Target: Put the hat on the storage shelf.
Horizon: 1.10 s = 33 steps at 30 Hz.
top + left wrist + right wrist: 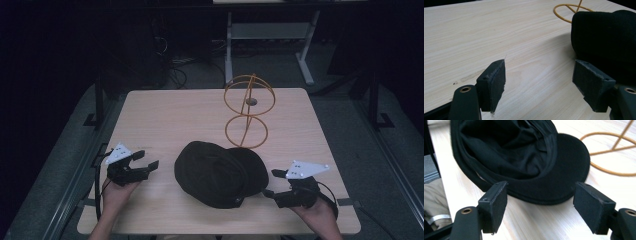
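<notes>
A dim lab or workshop: a pale wooden table (165, 112) stands on grey carpet (345, 125), with tangled cables (175, 67) and a white desk frame (270, 35) against the dark background behind it.

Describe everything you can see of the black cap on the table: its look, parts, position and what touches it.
The black cap is soft, matte fabric with a rounded crown and a stiff curved brim. The right gripper view shows its hollow, lined inside, so its opening tilts toward that gripper. It rests on the pale wooden table, near the front edge, between the two open grippers, neither touching it. In the high view the brim reaches the base ring of the orange wire stand; contact is unclear.
</notes>
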Each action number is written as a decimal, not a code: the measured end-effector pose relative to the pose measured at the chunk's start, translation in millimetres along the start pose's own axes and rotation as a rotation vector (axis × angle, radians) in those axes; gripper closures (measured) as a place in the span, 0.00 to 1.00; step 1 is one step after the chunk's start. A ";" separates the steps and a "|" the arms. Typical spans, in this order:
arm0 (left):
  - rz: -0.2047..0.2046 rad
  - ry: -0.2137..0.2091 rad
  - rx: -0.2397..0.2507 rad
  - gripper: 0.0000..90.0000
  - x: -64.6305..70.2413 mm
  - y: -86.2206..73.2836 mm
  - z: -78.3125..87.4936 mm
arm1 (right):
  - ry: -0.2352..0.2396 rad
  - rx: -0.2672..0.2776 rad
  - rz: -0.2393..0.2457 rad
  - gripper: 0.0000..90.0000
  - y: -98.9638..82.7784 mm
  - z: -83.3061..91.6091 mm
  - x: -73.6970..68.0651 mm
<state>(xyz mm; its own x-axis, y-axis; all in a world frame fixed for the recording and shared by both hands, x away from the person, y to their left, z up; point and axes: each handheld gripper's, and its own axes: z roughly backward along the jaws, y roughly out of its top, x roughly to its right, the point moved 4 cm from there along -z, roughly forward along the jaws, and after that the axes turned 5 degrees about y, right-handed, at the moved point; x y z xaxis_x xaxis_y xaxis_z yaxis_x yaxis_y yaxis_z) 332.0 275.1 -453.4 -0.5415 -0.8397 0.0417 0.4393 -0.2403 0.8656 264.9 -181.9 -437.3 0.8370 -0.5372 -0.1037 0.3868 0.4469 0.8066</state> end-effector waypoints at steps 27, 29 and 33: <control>0.006 -0.013 0.004 0.29 1.7 0.5 0.0 | 0.149 -0.033 0.125 0.34 48.0 -35.0 -50.2; 0.006 -0.012 0.004 0.29 1.7 0.5 0.1 | 0.154 -0.032 0.128 0.35 49.5 -36.6 -52.2; 0.009 -0.013 0.006 0.29 1.8 0.7 -0.6 | 0.190 -0.045 0.151 0.40 54.9 -44.1 -59.3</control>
<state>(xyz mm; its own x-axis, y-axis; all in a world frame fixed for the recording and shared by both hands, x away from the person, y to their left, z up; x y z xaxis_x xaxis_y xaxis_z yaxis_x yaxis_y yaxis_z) 331.7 273.2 -453.0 -0.5470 -0.8352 0.0564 0.4398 -0.2294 0.8683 253.5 -93.9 -412.5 0.9427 -0.3200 -0.0949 0.2651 0.5453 0.7952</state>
